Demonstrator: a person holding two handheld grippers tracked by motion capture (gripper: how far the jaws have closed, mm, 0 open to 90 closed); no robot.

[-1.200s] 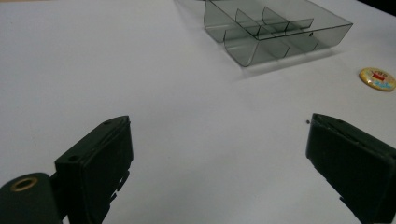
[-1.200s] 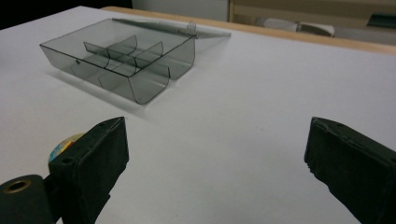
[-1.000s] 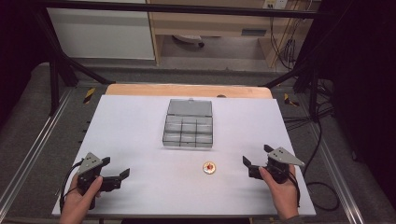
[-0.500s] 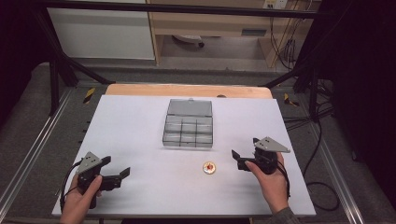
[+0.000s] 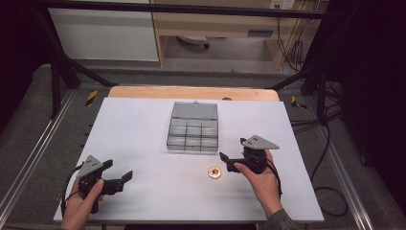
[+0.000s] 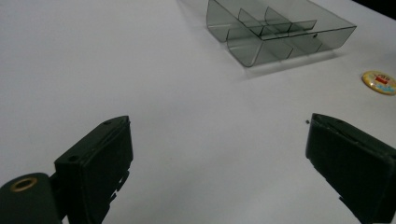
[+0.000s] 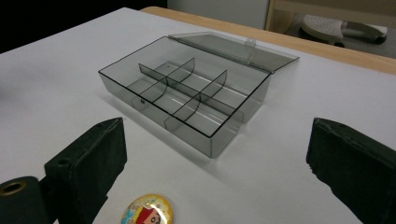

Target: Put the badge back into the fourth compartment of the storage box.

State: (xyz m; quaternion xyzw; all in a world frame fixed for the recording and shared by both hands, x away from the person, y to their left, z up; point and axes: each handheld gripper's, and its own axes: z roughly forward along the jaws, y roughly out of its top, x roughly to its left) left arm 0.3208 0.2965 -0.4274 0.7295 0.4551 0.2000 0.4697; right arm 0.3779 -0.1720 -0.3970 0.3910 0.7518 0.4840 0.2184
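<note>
The small round badge (image 5: 214,172) lies flat on the white tabletop (image 5: 143,143), just in front of the clear compartment box (image 5: 193,134), whose lid is folded back and whose compartments are seen to be empty. Nothing has yet been picked up or placed, so the work is judged to be at its very start. The right claw (image 5: 227,163) is held just beside the badge with its jaws spread wide and nothing between them; in the right gripper view the badge (image 7: 147,211) is seen low between the jaws. The left claw (image 5: 119,178) is held well apart, also wide open and empty. The grasp, the carry and the placing in a compartment are all left to be done.
</note>
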